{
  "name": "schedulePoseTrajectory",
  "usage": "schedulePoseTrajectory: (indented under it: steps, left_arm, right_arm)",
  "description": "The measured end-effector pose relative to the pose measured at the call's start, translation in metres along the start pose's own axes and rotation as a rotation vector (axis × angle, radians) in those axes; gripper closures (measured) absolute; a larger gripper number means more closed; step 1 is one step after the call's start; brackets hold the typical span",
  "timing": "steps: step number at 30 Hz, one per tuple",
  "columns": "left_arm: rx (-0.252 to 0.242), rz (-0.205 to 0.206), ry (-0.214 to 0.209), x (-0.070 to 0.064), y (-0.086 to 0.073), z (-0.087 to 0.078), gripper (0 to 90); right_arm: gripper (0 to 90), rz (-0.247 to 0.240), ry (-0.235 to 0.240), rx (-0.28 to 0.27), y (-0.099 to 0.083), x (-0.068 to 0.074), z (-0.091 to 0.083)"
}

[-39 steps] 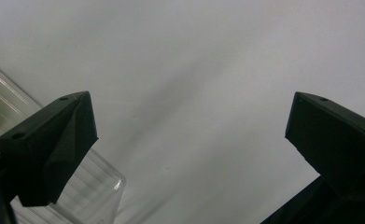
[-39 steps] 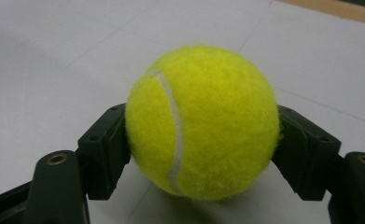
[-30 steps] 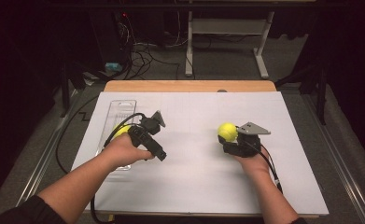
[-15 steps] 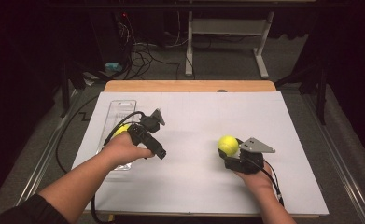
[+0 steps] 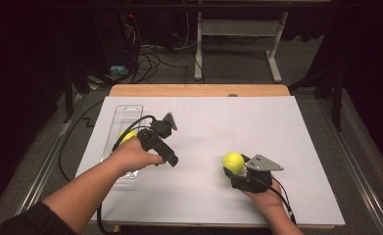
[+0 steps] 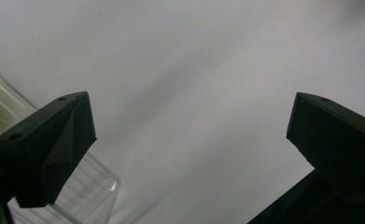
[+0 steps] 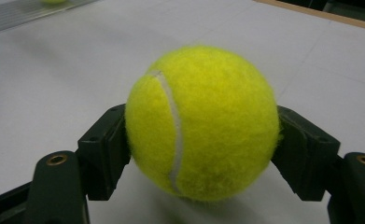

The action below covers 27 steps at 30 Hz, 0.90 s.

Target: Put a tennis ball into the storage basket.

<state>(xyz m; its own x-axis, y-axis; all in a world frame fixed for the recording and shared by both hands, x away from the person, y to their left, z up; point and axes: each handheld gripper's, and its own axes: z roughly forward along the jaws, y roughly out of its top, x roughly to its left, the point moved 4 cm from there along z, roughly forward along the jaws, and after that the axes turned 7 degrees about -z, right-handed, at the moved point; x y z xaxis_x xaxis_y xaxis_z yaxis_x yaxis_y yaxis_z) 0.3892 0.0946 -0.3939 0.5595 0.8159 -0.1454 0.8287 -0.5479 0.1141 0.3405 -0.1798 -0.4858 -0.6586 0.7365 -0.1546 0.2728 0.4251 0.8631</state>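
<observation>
Low over the white paper-covered table point(image 5: 199, 127), right gripper point(image 5: 238, 171) clamped on a fuzzy yellow tennis ball point(image 7: 202, 123) for carrying; left gripper point(image 6: 189, 126) gaping wide and empty beside the clear plastic tray point(image 5: 125, 117), seemingly steadying it for loading.

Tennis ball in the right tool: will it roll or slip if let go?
The tennis ball is round on a flat white table, so it would likely roll once released. Its fuzzy felt probably grips the right tool well, so slipping seems unlikely. It looks light and slightly springy.
</observation>
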Motion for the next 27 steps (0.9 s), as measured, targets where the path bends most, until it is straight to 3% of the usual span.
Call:
schedulePoseTrajectory:
  steps: [6,27]
  left_arm:
    - [0.009,0.018,-0.004,-0.009,0.002,0.002,0.9]
    - [-0.004,0.049,-0.027,-0.031,0.014,-0.002,0.5]
  right_arm:
    - [26.9,-0.036,0.032,-0.014,0.009,0.019,0.006]
    - [26.9,-0.082,0.1,-0.058,0.027,0.053,0.024]
